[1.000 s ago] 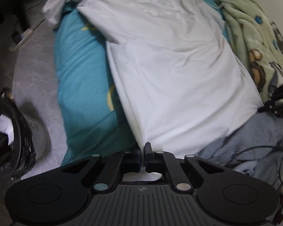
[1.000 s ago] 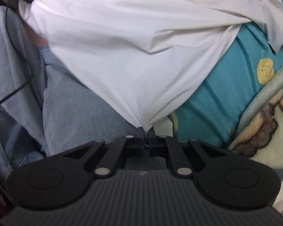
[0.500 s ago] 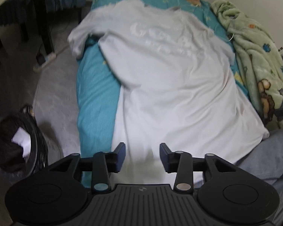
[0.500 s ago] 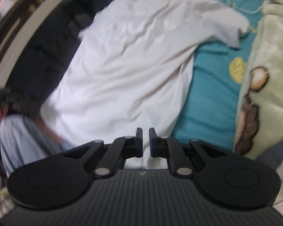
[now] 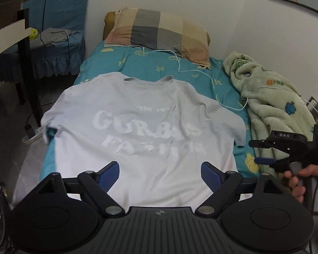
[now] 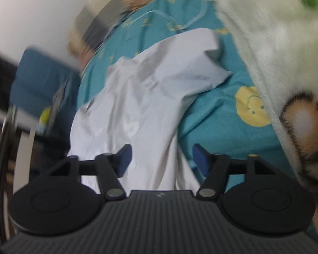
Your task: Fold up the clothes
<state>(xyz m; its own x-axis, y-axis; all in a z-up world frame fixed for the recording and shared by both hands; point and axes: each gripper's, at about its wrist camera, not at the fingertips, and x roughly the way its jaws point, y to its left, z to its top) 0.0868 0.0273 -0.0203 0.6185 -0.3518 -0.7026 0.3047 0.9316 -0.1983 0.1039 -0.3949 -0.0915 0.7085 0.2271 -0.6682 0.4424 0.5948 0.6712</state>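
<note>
A white T-shirt (image 5: 137, 139) with pale raised lettering lies spread flat, collar away from me, on the teal bed sheet (image 5: 154, 63). My left gripper (image 5: 160, 172) hovers over the shirt's near hem; its jaws are opening wide and its blue pads touch nothing. In the left wrist view a hand (image 5: 303, 180) holds my right gripper (image 5: 254, 151) at the shirt's right edge. In the blurred right wrist view the right gripper (image 6: 162, 157) is also opening. The T-shirt (image 6: 137, 105) runs under the gap, with no pad pressing on it.
A checked pillow (image 5: 159, 33) lies at the bed's head with a white cable (image 5: 201, 69) trailing from it. A green fleece blanket (image 5: 271, 105) is heaped along the right wall. A blue covered chair (image 5: 57, 31), a desk (image 5: 8, 31) and a floor power strip (image 5: 31, 133) stand left.
Both grippers were shut on the shirt's hem and have let it go, their jaws spreading. Both have drawn back and tipped up, the right one rolling. The shirt now lies flat.
</note>
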